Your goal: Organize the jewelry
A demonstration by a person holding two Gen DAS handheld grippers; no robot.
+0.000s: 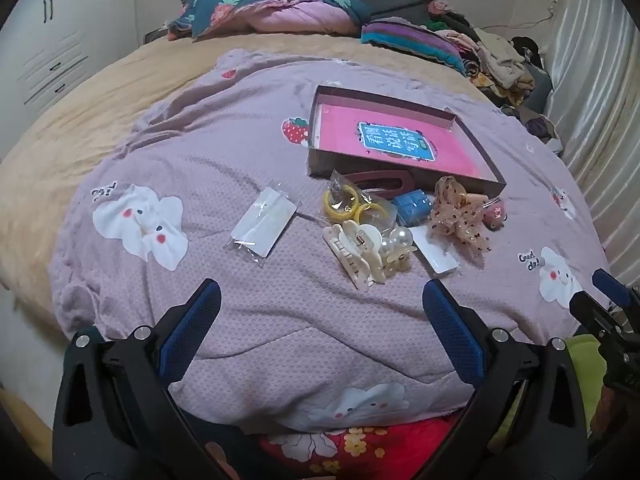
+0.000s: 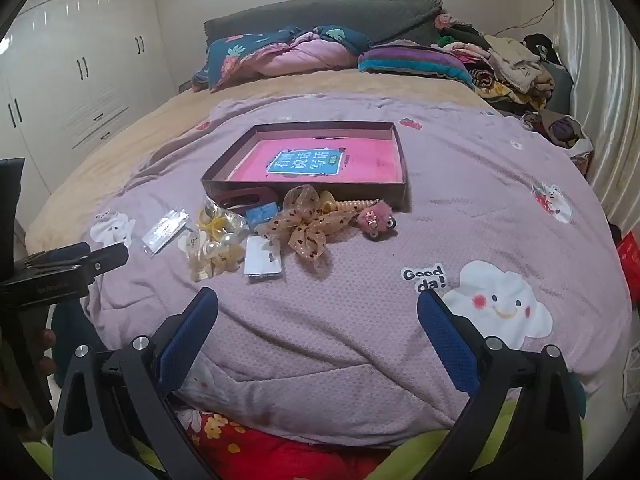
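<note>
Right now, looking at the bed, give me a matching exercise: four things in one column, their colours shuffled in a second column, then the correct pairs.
Things:
1. Box lining
2. Hair claw
3. Hoop earrings
4. Dotted bow

Colours:
A. yellow
B. tan
C. pink
D. cream

Pairs: 1-C, 2-D, 3-A, 4-B

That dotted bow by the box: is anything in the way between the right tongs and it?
Nothing visible. The right tongs hang open above bare quilt, and the dotted bow lies beyond with only quilt between. A white card packet sits just left of that path, and the box stands right behind the bow.
</note>
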